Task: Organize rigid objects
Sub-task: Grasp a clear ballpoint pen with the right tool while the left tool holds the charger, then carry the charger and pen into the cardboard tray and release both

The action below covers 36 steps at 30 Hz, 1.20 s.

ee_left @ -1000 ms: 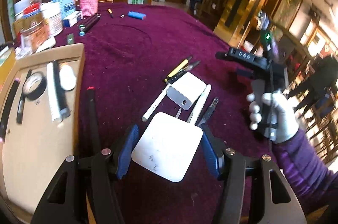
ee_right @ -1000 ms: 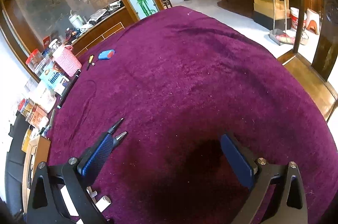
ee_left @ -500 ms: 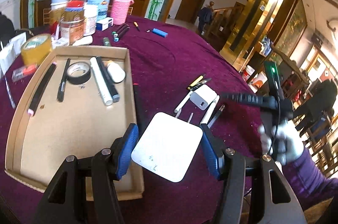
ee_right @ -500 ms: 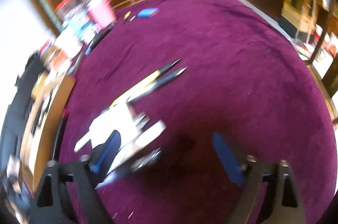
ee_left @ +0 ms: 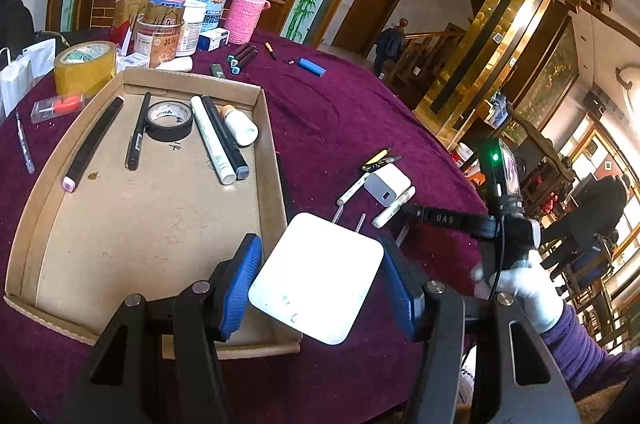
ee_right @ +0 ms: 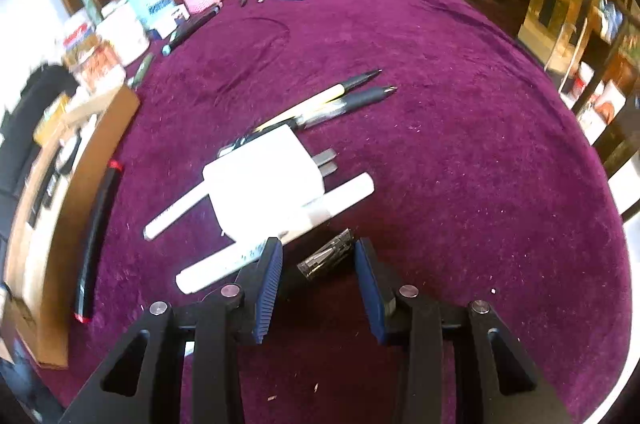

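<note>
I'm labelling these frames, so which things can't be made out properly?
- Left wrist view: the white charger hides its own underside; its markings are too faint to read.
- Right wrist view: jars at the table's far edge are motion-blurred.
- Right wrist view: the dark pen between the closing right claw is part-hidden.

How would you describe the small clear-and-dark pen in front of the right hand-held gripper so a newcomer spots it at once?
Start at the white charger block lying mid-table on the purple tablecloth. Just nearer the camera than the white marker beside it lies the pen, between the closing jaws of the right hand-held gripper. It is the only short, transparent one with dark insides; its neighbours are white, yellow or black.
</note>
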{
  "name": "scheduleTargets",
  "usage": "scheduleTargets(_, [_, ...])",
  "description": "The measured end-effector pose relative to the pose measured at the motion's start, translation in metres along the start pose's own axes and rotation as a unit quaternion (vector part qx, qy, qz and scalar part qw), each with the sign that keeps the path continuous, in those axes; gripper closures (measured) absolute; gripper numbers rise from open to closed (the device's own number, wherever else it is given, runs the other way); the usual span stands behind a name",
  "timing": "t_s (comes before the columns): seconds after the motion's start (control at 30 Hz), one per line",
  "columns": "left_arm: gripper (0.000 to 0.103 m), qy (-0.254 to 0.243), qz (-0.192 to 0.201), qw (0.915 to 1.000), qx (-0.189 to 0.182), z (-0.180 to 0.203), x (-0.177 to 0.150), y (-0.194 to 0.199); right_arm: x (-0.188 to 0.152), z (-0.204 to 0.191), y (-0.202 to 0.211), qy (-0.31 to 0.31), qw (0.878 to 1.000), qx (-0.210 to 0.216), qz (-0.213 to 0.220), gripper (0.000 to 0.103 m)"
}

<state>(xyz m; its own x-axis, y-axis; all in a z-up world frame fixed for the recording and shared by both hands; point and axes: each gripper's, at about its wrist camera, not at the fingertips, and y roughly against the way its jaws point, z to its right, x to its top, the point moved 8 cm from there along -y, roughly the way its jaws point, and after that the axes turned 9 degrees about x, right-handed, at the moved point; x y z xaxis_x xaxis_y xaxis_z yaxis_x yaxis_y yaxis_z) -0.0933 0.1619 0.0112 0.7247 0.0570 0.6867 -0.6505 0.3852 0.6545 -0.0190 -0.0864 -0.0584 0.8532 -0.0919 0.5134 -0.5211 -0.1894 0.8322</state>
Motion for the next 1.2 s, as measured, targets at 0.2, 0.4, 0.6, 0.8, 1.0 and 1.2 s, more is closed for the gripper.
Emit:
scheduleTargets(0.2, [0.045, 0.003, 0.006, 1.0, 0.0, -0.005, -0.002, 0.006, -0.016, 0.006, 0.022, -0.052, 0.998, 0.018, 0.001, 0.058])
scheduleTargets(0.4, [0.045, 0.013, 0.007, 0.9999, -0.008, -0.01, -0.005, 0.006, -0.025, -0.01, 0.022, -0.067, 0.997, 0.04, -0.009, 0.048])
scheduleTargets(0.6, [0.045, 0.017, 0.01, 0.9998, -0.007, -0.014, -0.009, 0.01, -0.026, -0.042, 0.007, 0.044, 0.999, -0.029, 0.013, 0.062])
scheduleTargets(0.8, [0.045, 0.033, 0.019, 0.9993, 0.0, -0.031, -0.007, 0.016, -0.029, -0.024, 0.018, -0.001, 0.999, 0.039, 0.011, 0.083])
scheduleTargets(1.0, [0.045, 0.063, 0.007, 0.998, 0.006, -0.052, -0.008, 0.012, -0.034, -0.018, 0.035, -0.07, 0.984, 0.162, 0.014, 0.092])
scheduleTargets(1.2, [0.045, 0.088, 0.001, 0.9957, 0.028, -0.076, -0.006, 0.013, -0.028, -0.044, 0.046, -0.071, 0.97, 0.232, 0.024, 0.092])
